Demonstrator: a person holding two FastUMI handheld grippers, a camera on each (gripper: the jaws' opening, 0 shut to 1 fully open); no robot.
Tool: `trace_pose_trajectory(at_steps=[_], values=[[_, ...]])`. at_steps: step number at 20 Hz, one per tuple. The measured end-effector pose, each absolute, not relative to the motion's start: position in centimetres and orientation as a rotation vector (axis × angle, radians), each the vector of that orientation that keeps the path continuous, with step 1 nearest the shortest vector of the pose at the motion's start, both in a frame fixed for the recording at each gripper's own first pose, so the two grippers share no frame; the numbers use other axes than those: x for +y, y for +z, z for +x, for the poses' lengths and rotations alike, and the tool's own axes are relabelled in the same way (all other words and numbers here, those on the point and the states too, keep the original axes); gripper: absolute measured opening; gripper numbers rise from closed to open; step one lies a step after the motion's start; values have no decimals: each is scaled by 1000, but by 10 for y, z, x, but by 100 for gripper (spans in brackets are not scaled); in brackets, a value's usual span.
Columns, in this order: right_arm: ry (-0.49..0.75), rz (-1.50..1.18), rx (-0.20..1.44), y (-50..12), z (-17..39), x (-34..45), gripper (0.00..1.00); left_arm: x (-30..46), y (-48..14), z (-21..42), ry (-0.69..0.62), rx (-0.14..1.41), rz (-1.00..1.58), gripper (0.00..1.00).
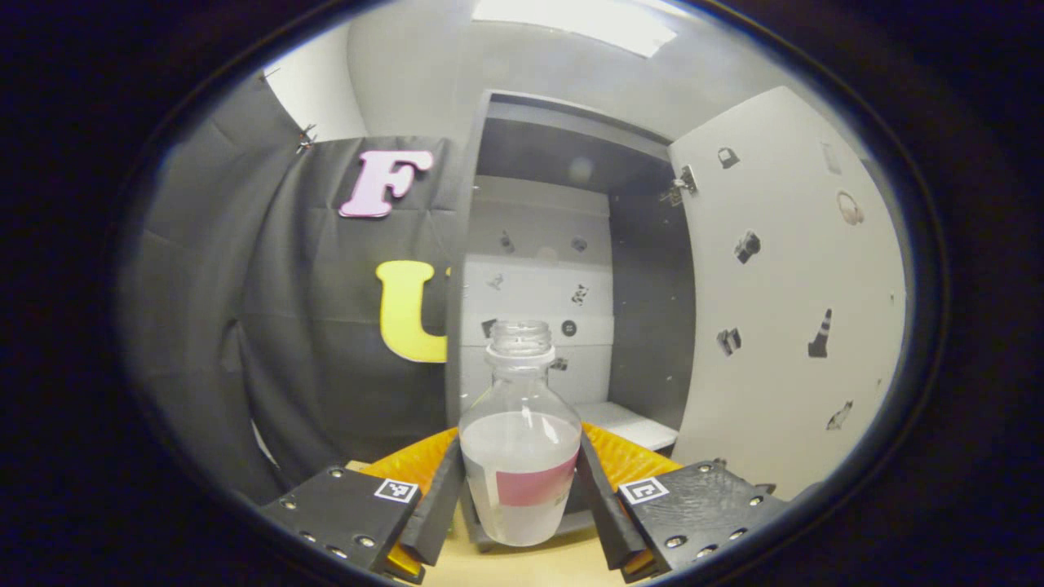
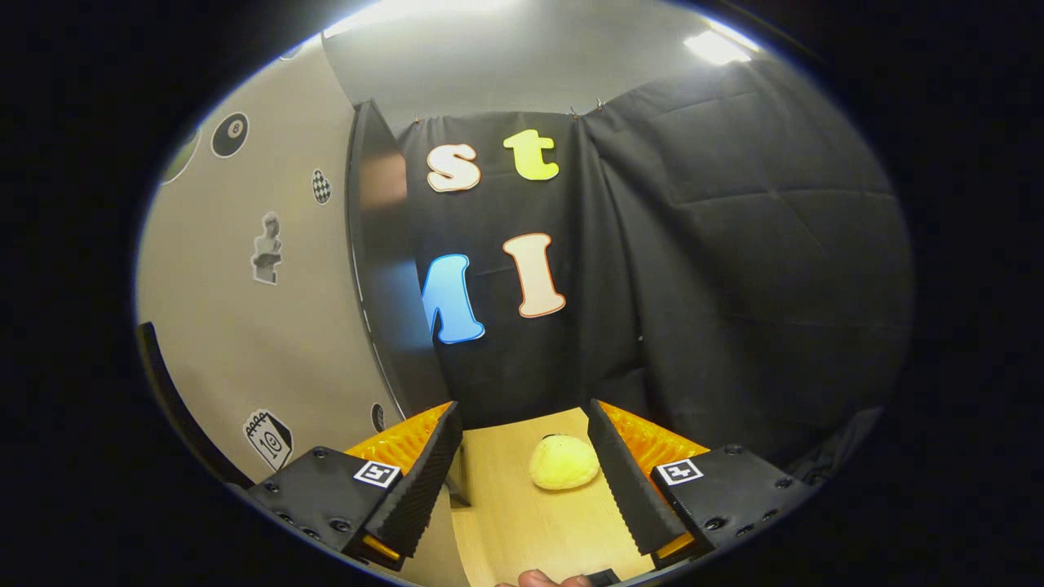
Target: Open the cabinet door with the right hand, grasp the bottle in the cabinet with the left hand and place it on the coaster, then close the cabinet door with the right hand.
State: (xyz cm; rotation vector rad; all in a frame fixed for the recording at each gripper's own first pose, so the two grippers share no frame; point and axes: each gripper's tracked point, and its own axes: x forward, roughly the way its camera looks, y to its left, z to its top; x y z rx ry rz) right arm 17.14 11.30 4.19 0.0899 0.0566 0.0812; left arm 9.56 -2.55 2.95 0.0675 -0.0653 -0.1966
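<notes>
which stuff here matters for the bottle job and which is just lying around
For the job: bottle between the left gripper fingers; cabinet; open cabinet door; right gripper, open.
Lying about: yellow plush toy on the table; stickers.

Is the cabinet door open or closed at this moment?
Open. The cabinet door is swung out to the side, and the cabinet's inside shows behind the bottle held in the left hand-held gripper.

Clear glossy bottle (image 1: 519, 444); pale wood-grain table (image 2: 538, 522).
</notes>
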Motion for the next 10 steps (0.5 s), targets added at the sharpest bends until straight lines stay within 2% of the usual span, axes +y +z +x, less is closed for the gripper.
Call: trace_pose_trajectory(at_steps=[1, 2, 3, 4, 6, 10], values=[[74, 78, 50, 40, 170, 113, 98, -15, 12, 87, -178, -48, 71, 74], [67, 71, 49, 38, 169, 112, 92, -4, -7, 78, -157, -25, 73, 72], [60, 70, 49, 35, 167, 111, 92, 5, -25, 70, -142, -11, 73, 72], [55, 75, 50, 32, 167, 112, 93, 12, -44, 63, -129, 5, 73, 77], [54, 99, 58, 25, 164, 114, 92, 23, -83, 48, -106, 39, 59, 72], [109, 136, -1, 30, 156, 125, 93, 31, -148, 14, -81, 65, 26, 75]])
